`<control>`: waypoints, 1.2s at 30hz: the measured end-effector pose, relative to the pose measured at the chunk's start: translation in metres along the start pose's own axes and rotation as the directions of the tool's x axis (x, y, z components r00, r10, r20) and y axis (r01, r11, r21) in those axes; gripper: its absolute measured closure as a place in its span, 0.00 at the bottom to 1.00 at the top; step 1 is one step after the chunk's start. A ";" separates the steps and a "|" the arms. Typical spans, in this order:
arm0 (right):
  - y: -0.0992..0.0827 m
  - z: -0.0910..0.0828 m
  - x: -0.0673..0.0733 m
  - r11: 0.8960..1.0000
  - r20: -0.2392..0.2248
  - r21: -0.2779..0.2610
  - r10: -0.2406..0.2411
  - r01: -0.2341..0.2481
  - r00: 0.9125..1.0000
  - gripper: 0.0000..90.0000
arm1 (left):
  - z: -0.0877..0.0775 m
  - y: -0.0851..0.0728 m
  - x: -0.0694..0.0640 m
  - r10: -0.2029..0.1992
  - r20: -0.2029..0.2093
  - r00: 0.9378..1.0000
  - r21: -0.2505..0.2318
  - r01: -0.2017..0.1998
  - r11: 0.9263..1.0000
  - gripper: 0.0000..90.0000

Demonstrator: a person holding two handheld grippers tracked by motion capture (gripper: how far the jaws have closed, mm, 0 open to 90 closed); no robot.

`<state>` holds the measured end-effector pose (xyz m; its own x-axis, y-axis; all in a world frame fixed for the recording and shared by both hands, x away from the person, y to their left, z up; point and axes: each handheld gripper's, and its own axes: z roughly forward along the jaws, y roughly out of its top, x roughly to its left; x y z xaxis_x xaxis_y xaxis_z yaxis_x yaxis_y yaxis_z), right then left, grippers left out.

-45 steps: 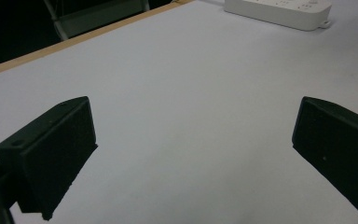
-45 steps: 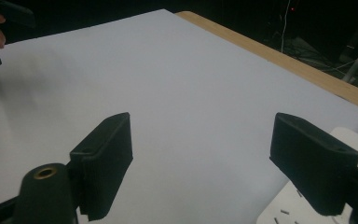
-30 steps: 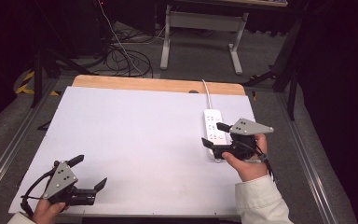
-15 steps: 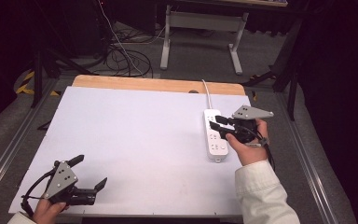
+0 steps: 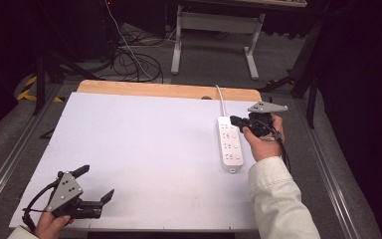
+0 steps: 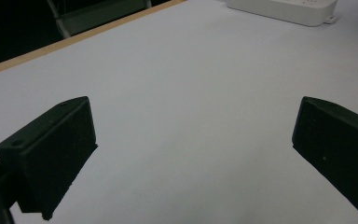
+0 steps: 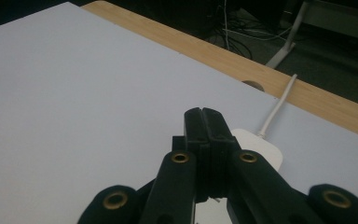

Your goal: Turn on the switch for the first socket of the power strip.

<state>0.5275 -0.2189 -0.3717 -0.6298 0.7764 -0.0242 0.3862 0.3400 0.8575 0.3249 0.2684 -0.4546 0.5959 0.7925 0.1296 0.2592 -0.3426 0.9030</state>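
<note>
The white power strip (image 5: 230, 143) lies at the table's (image 5: 144, 149) far right. The right gripper (image 5: 236, 121) hovers over its far end, its 2 jaws pressed together. The left gripper (image 5: 95, 185) rests near the front left corner, jaws wide apart.

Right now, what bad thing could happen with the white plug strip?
The right gripper, jaws shut, hangs over the far end of the strip; pressing down could tip or slide it. The strip's cord runs off the far edge, so a shove might tug it. The left gripper, open, sits far off and couldn't steady the strip.
</note>
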 end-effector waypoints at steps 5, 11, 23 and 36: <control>-0.004 0.013 -0.013 1.000 0.038 0.019 0.015 -0.016 0.999 1.00 | 0.000 0.000 0.000 -0.003 0.001 1.000 0.002 0.003 1.000 0.00; -0.010 0.029 -0.023 0.997 0.072 0.065 0.026 -0.030 0.997 1.00 | 0.001 0.000 0.001 -0.008 -0.003 1.000 0.004 0.008 1.000 0.00; -0.023 0.061 -0.038 0.989 0.124 0.133 0.041 -0.058 0.991 1.00 | 0.001 -0.001 0.002 -0.010 -0.009 1.000 0.009 0.010 1.000 0.00; -0.035 0.079 -0.044 0.980 0.146 0.183 0.053 -0.080 0.988 1.00 | 0.001 -0.001 0.002 -0.007 -0.008 1.000 0.008 0.007 1.000 0.00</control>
<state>0.5949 -0.2234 -0.4408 -0.5031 0.8625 -0.0537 0.5518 0.3685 0.7482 0.3269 0.2695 -0.4558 0.5880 0.7990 0.1262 0.2700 -0.3409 0.9005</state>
